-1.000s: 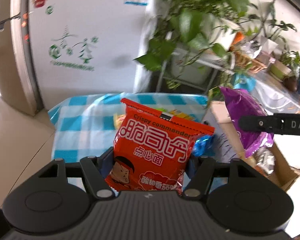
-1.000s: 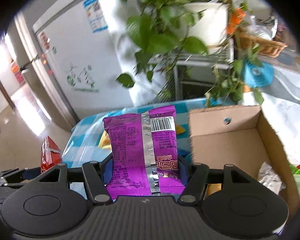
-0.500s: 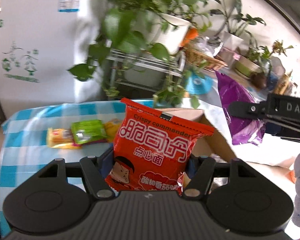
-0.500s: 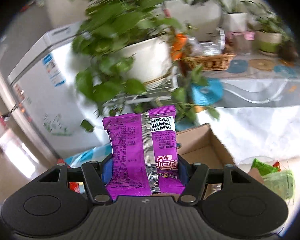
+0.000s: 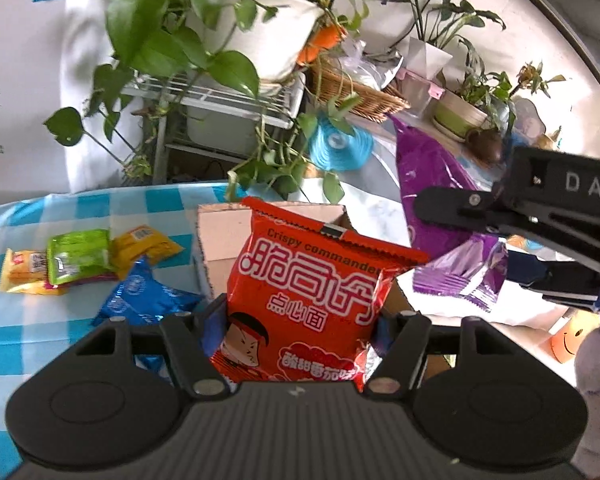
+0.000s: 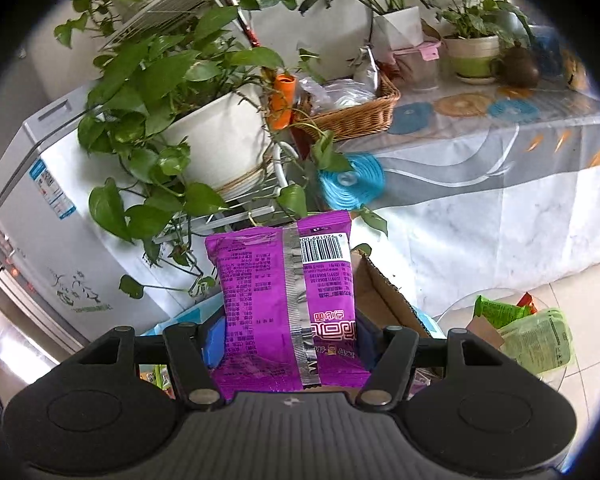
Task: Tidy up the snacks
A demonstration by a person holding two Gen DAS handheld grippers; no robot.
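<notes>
Left gripper (image 5: 300,320) jaws are pinching a red snack bag (image 5: 312,304) over the cardboard box (image 5: 220,236). Right gripper (image 6: 288,332) jaws are pinching a purple snack bag (image 6: 284,300).

Home interior, prob. living/dining area. Evidence: white fridge (image 6: 40,216) w/ stickers, big potted pothos (image 6: 204,128) on wire rack (image 5: 228,100), more potted plants (image 6: 474,46) + wicker basket (image 6: 352,114) on cloth-covered side table (image 6: 500,168), checked blue/white cloth on counter (image 5: 28,320), tiled floor (image 6: 580,300).
</notes>
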